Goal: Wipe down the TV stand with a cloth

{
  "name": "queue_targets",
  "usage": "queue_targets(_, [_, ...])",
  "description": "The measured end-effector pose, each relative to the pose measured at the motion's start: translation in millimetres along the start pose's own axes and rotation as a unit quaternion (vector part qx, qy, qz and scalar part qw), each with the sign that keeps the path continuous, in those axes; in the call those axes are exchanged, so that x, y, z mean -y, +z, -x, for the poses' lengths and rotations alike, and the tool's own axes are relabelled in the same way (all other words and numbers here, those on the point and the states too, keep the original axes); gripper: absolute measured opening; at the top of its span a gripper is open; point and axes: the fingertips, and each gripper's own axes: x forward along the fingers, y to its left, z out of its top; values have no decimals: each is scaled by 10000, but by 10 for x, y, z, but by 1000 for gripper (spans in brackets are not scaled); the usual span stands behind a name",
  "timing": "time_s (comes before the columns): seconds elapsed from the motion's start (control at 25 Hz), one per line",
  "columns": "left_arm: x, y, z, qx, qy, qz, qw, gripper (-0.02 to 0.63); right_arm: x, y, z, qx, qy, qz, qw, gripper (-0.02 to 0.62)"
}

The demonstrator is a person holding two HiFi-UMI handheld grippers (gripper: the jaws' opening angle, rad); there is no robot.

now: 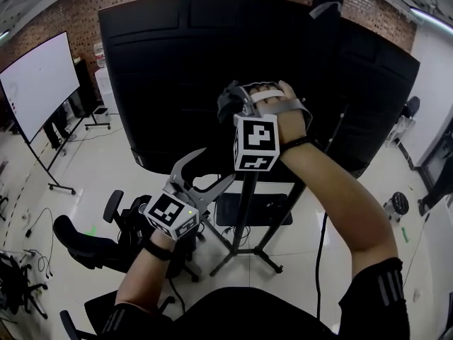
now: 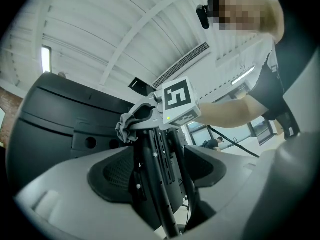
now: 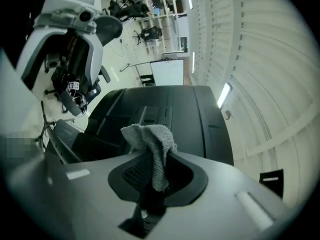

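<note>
Right gripper (image 3: 151, 181) clamps cloth (image 3: 150, 141) high on stand post (image 1: 244, 214); left gripper (image 1: 216, 166), below, gapes empty. Pinch looks slight, so rubbing may pull cloth free.

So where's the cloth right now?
The grey cloth is pinched in the right gripper, raised at head-view centre against the black TV back, above the stand's pole.

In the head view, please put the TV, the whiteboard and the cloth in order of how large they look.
1. TV, the largest.
2. whiteboard, though it stands farther off.
3. cloth, the smallest; only partly visible.
</note>
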Motion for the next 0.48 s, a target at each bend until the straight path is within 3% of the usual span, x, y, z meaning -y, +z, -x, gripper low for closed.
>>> queue_targets(0.16, [-16, -36, 60, 45, -54, 67, 10000, 341, 5, 89, -181, -513, 13, 702, 9962, 58])
queue_targets(0.32, [-38, -71, 139, 32, -51, 127, 9999, 341, -45, 89, -360, -761, 230, 796, 9936, 58])
queue_targets(0.48, [-129, -81, 252, 24, 32, 171, 9998, 341, -40, 201, -502, -639, 184, 702, 9953, 57])
